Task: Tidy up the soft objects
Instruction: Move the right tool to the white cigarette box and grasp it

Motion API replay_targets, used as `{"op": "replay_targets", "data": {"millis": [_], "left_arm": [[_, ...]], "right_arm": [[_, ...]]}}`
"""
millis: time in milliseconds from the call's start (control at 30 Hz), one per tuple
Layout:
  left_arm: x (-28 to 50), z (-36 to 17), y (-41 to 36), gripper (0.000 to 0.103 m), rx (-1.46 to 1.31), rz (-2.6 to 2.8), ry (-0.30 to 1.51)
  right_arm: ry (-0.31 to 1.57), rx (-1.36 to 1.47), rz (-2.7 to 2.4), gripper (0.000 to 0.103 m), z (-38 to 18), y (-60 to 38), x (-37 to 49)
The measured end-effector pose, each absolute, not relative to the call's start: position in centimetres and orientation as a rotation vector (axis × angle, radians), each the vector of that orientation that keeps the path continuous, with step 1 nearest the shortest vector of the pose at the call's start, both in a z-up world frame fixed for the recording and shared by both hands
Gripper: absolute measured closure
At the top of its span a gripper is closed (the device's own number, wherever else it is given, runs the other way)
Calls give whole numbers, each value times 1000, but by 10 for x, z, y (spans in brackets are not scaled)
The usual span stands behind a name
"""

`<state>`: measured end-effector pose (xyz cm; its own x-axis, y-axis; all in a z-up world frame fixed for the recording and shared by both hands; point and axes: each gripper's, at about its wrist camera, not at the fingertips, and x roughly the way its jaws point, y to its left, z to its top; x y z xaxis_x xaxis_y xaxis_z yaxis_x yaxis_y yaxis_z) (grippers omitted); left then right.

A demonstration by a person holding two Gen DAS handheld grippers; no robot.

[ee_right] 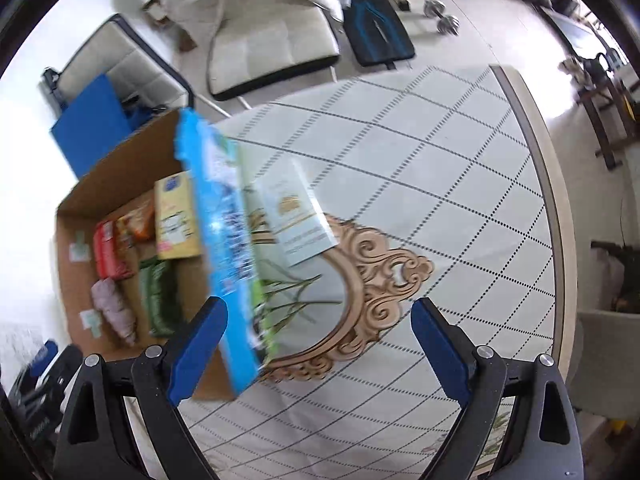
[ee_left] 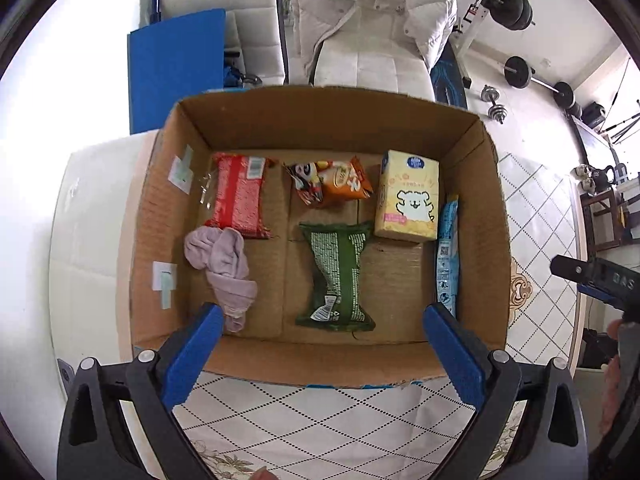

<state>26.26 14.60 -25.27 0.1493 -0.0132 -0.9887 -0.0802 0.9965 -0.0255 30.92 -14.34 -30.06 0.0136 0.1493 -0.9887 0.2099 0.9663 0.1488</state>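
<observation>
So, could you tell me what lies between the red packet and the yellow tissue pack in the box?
In the left wrist view, the orange snack bag lies between the red packet and the yellow tissue pack.

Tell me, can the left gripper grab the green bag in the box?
Probably yes. The left gripper is open and sits above the open-topped box, and the green bag lies flat on the bottom, almost straight ahead between the fingers, with nothing on top of it. The purple cloth lies off to the side.
</observation>
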Motion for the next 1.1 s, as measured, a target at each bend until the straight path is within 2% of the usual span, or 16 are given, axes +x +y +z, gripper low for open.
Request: {"op": "replay_targets", "data": {"millis": [133,333,433,500,667,767,833,867,1033,1100], "left_arm": [[267,-276,137,0,-72,61,1464],[274,-297,129,0,-49,84,1492],[278,-309,130,0,-57,98,1514],[278,-313,131,0,-68,104,1519],[277,-317,130,0,-79,110,1525],[277,-319,127,0,-77,116,1530],[277,-321,125,0,-86,114,1535],[276,-321,124,0,-86,117,1534],[273,-319,119,0,-94,115,1530],[273,-321,118,0,-94,121,1534]], "right_arm": [[1623,386,-58,8,-348,-150,330],[1637,372,-35,10,-391,-139,359],[1636,414,2,16,-403,-142,362],[1636,432,22,33,-409,-146,362],[1609,439,120,34,-417,-147,360],[1593,291,147,35,-419,-130,356],[1573,180,123,48,-416,-120,352],[1566,171,110,51,-415,-122,352],[1527,257,213,50,-404,-132,350],[1525,137,280,42,-401,-112,344]]}}
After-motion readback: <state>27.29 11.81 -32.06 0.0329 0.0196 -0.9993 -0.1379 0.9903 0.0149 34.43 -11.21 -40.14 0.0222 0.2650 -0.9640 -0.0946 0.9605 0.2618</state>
